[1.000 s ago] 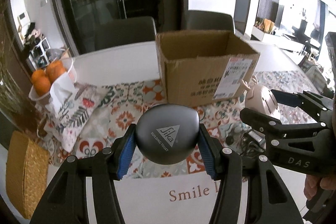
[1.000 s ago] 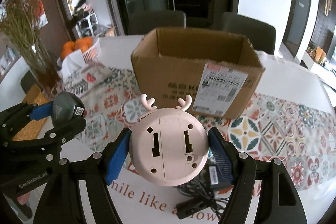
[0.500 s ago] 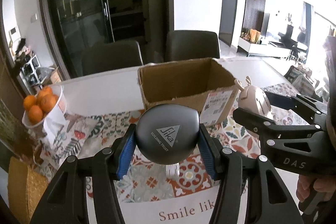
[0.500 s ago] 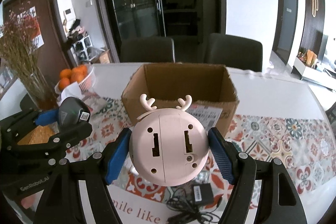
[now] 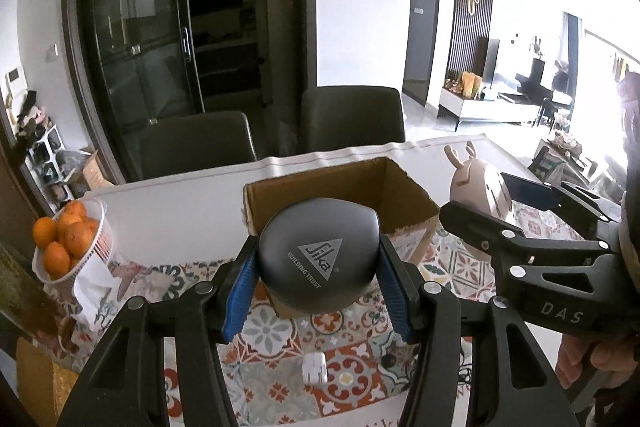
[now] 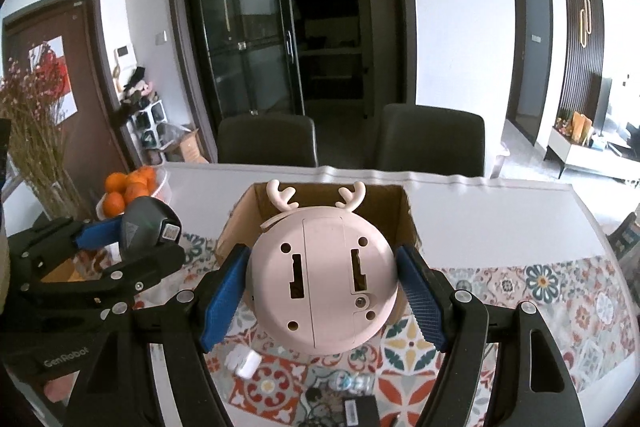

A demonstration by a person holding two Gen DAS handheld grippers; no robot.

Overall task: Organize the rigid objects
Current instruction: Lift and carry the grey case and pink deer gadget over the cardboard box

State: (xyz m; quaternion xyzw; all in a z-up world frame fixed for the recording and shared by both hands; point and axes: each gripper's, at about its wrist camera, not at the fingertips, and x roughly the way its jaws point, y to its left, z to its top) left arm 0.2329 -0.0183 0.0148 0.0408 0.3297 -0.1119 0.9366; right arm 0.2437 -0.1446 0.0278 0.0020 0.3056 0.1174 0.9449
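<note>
The dark grey rounded case [image 5: 318, 253] is clamped between the left gripper [image 5: 316, 281] pads, held above the tiled cloth just short of the open cardboard box [image 5: 404, 187]. The pink antlered gadget [image 6: 324, 277] is pinched in the right gripper [image 6: 322, 291] beside it. Best carry each fully over the rim, lower well inside, and release one at a time so the grippers don't collide.

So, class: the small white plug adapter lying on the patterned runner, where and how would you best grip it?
Grip the white plug adapter across its two long flat sides, coming straight down from above. It lies flat and boxy on the runner with open cloth either side, so the fingers likely fit there.
</note>
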